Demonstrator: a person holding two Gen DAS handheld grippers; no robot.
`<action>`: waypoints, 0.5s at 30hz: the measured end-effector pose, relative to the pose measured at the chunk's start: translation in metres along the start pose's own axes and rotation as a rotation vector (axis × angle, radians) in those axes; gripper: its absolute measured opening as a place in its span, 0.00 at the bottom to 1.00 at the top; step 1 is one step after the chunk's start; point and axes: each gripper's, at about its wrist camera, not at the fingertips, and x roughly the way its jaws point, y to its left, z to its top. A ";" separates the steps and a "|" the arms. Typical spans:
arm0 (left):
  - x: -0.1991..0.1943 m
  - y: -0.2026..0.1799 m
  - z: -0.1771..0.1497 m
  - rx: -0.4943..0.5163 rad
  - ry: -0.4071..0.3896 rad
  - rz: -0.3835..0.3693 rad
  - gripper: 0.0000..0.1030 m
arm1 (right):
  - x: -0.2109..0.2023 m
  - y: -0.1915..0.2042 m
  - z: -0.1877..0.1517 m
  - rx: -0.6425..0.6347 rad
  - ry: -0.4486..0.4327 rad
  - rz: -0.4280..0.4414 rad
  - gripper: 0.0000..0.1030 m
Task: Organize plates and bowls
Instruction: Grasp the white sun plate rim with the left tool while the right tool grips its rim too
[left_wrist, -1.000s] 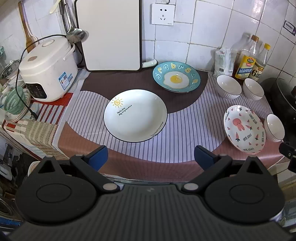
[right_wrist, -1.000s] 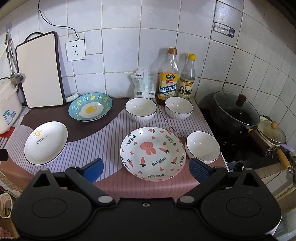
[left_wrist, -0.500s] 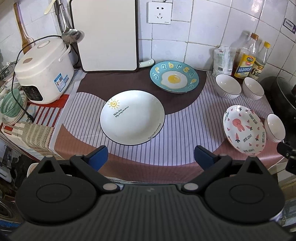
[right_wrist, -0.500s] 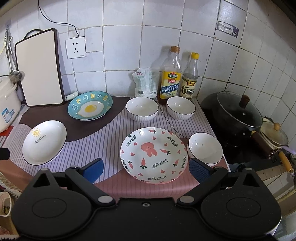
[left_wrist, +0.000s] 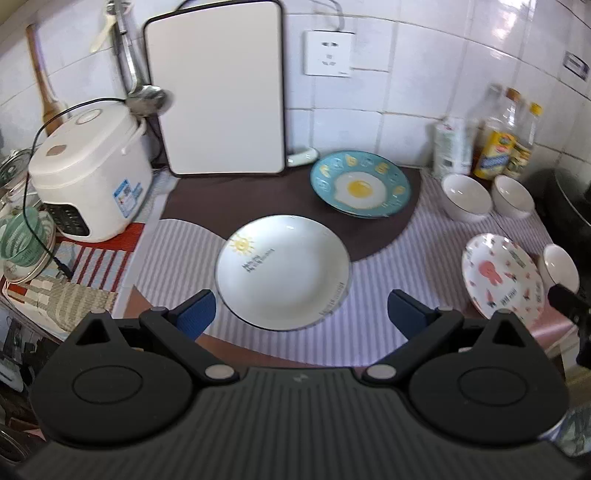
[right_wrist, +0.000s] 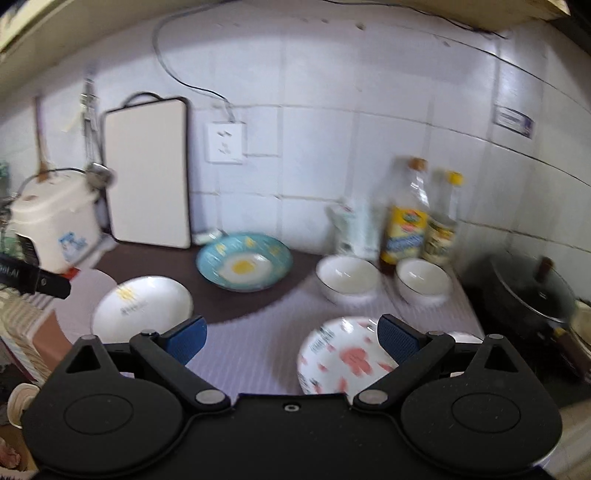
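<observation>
On the striped mat of the worktop (left_wrist: 373, 332), three plates and three bowls are laid out singly, none stacked. The white sun plate (left_wrist: 282, 271) lies just ahead of the left claw (left_wrist: 301, 314), whose blue fingers are spread wide with nothing between them. The blue fried-egg plate (left_wrist: 360, 188) sits behind it, near the cutting board (left_wrist: 216, 88). The pink bunny plate (right_wrist: 347, 358) lies directly under the right claw (right_wrist: 291, 339), also spread and empty, with one white bowl (right_wrist: 463, 336) partly hidden just beside that plate and two more white bowls (right_wrist: 347, 282) side by side before the oil bottles (right_wrist: 406, 218). The approach step appears to be in hand; nothing has been grasped. A rim grasp is judged to be called for next, with a lowered finger slid under a plate's edge. The right view is blurred.
</observation>
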 end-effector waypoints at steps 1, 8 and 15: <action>0.004 0.008 0.001 -0.014 -0.004 0.007 0.98 | 0.005 0.002 -0.001 0.001 -0.016 0.032 0.98; 0.046 0.075 0.015 -0.124 0.002 -0.021 0.98 | 0.069 0.013 0.003 -0.007 0.036 0.245 0.97; 0.110 0.128 0.031 -0.089 0.047 -0.006 0.98 | 0.131 0.053 -0.003 -0.027 0.090 0.355 0.95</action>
